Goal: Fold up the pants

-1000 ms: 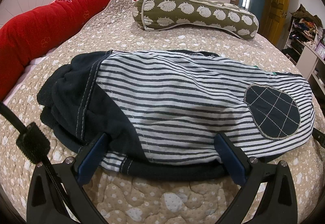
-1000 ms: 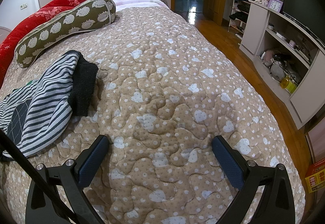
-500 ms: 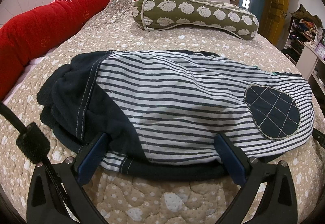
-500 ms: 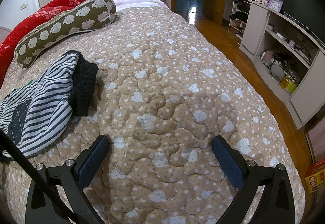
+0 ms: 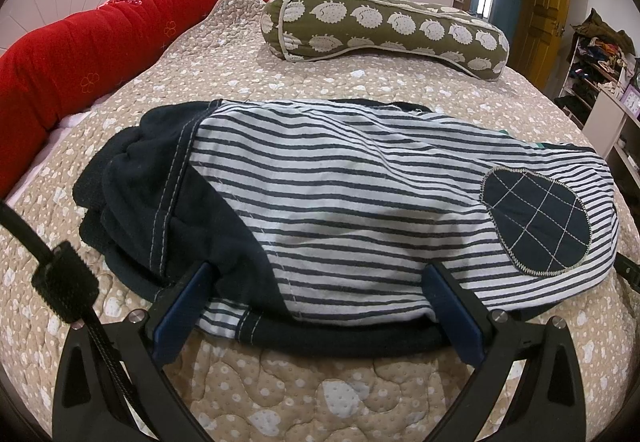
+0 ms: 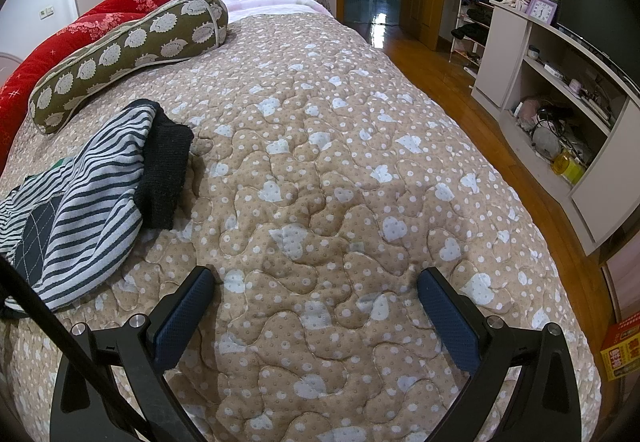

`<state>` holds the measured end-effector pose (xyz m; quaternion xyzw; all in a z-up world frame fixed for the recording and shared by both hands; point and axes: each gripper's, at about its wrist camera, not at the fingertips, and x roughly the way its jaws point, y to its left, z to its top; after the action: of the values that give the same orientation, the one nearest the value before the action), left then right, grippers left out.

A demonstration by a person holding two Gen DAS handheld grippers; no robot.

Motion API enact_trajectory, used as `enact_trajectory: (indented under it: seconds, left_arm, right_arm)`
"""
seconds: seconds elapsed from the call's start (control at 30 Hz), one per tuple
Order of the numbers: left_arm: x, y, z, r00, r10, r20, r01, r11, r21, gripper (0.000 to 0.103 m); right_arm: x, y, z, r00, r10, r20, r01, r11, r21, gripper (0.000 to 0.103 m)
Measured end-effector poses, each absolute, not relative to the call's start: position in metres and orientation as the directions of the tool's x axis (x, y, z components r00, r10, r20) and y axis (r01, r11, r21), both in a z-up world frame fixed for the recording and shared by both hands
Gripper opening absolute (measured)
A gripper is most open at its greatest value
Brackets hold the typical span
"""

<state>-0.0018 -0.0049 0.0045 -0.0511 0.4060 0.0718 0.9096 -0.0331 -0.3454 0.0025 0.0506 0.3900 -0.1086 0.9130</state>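
Observation:
The striped navy-and-white pants (image 5: pixel 340 201) lie folded in a bundle on the beige quilted bed, with a dark waistband at the left and a dark oval knee patch (image 5: pixel 536 222) at the right. My left gripper (image 5: pixel 320 282) is open, its blue pads straddling the bundle's near edge. In the right wrist view the pants (image 6: pixel 92 193) lie at the far left. My right gripper (image 6: pixel 316 286) is open and empty over bare quilt, to the right of the pants.
A green hedgehog-print bolster (image 5: pixel 380 29) and a red bolster (image 5: pixel 100 37) lie behind the pants. The bed's right edge drops to a wooden floor (image 6: pixel 500 137), with white shelving (image 6: pixel 560 89) along the wall.

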Motion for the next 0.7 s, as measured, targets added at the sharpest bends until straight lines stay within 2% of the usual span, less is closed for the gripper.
enact_trajectory:
  seconds: [0.7]
  left_arm:
    - [-0.002,-0.005,0.005,0.661,0.089,-0.745,-0.172,0.984,-0.035,0.103]
  right_arm:
    - [-0.058,-0.334,0.002,0.667,-0.161,-0.727,0.274,0.961,0.039,0.103]
